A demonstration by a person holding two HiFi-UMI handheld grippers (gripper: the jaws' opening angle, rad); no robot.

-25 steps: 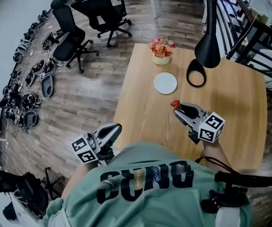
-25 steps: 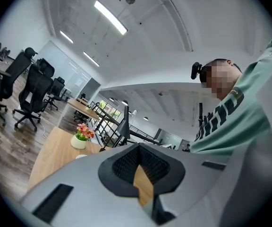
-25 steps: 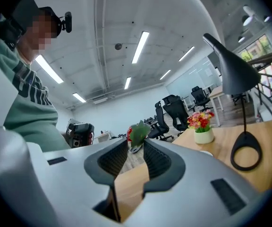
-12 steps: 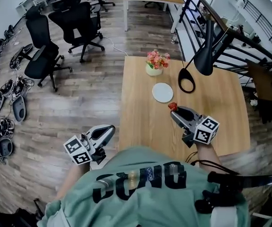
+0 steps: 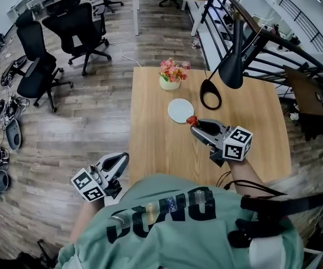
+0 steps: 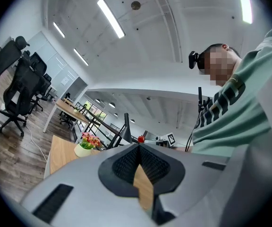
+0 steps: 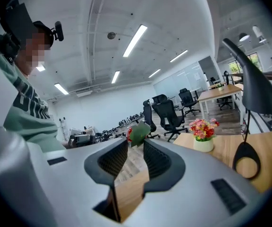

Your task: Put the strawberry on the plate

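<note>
A small red strawberry with a green leaf top is pinched at the tips of my right gripper, which is shut on it. It hangs just over the near right rim of the round white plate on the wooden table. In the right gripper view the leaf sticks up between the two black pads. My left gripper is off the table's left edge, close to the person's body. Its jaws meet at the tip with nothing in them.
A white pot of pink and red flowers stands behind the plate. A black desk lamp with a ring base is to the plate's right. Office chairs stand on the wood floor at the left.
The right gripper has carried the strawberry up the table to the plate's rim. The left gripper has drawn back and lower beside the body.
</note>
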